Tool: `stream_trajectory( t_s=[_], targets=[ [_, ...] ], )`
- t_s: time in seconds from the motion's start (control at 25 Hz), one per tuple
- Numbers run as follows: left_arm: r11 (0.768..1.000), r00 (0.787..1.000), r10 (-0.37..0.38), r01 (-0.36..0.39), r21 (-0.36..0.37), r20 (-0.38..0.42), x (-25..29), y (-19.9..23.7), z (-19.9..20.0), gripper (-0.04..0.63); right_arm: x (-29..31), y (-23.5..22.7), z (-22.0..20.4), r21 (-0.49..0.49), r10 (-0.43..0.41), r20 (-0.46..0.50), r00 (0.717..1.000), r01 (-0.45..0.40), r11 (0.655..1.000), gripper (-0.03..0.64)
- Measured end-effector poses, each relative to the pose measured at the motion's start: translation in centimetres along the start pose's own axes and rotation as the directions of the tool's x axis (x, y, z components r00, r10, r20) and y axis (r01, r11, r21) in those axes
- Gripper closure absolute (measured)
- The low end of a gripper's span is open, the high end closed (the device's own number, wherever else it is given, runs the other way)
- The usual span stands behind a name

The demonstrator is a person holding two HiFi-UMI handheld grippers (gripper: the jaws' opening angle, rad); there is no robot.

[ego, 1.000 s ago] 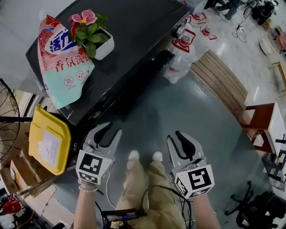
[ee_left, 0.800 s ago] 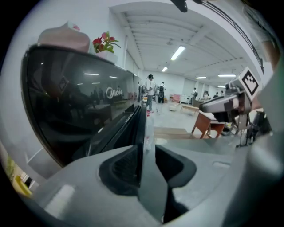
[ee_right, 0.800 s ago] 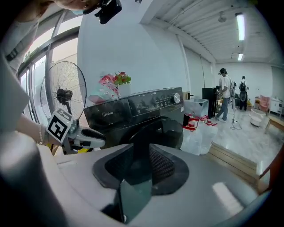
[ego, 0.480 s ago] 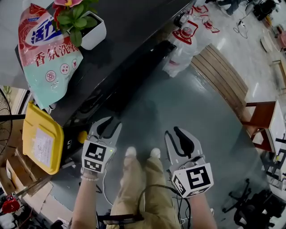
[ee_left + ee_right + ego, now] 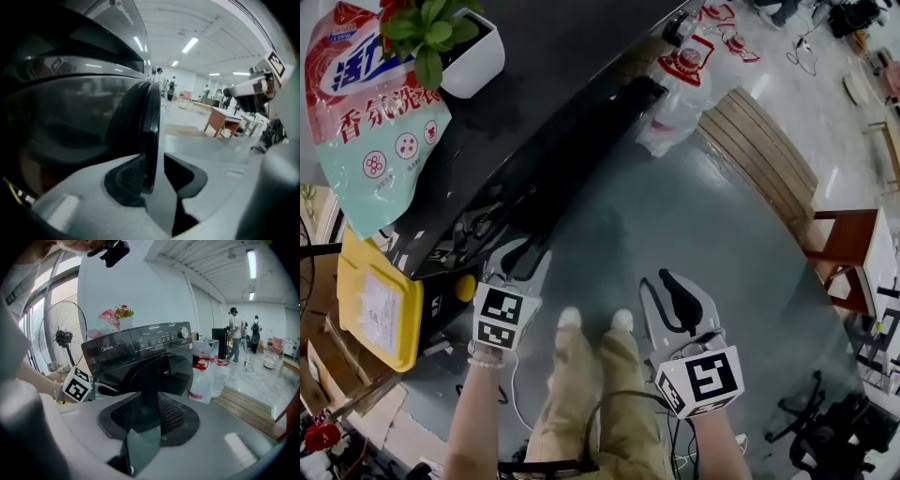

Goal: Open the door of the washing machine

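The black washing machine (image 5: 562,56) fills the upper left of the head view, and its round dark door (image 5: 164,371) faces me in the right gripper view. My left gripper (image 5: 523,255) is low against the machine's front. In the left gripper view, the door's rim (image 5: 152,117) stands edge-on between the jaws of the left gripper (image 5: 157,159). It lies close to the left pad, with a gap to the right pad. My right gripper (image 5: 661,279) hangs open over the floor, farther right, holding nothing. The same right gripper (image 5: 150,404) points at the door.
On the machine's top are a detergent bag (image 5: 370,131) and a potted plant (image 5: 459,47). A yellow bin (image 5: 375,314) sits left of the machine, with plastic bottles (image 5: 680,84) and a wooden platform (image 5: 759,159) to its right. A fan (image 5: 63,338) stands behind, and people (image 5: 234,333) stand far off.
Both grippers have sunk, the left one more. The left gripper has come in closer to the machine's front. The machine's top has slid up and left in the head view.
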State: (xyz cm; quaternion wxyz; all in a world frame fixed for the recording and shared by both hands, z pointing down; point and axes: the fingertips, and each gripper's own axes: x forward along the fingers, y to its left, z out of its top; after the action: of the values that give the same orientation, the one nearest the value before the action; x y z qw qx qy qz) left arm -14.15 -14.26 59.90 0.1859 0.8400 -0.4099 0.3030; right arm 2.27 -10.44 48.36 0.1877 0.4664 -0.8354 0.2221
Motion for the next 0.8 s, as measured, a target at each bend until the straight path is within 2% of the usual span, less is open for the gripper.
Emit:
stream_trajectory(
  t_s=[0.48,0.56,0.8],
  targets=[
    [1.000,1.000,0.000,0.001,0.029,-0.024,1.9,0.1,-0.8,0.507,1.1,0.1,-1.2,0.009,0.009,-0.006,1.000,-0.009,1.000,0.522],
    [0.999,0.999,0.008,-0.007,0.035,-0.032,2.0,0.1,-0.9,0.528,1.0,0.1,-1.3,0.009,0.012,-0.008,1.000,-0.012,1.000,0.522],
    [0.999,0.999,0.033,-0.033,0.007,-0.041,1.9,0.0,-1.0,0.549,0.5,-0.2,-1.4,0.002,0.019,-0.010,1.000,-0.019,1.000,0.522]
  ],
)
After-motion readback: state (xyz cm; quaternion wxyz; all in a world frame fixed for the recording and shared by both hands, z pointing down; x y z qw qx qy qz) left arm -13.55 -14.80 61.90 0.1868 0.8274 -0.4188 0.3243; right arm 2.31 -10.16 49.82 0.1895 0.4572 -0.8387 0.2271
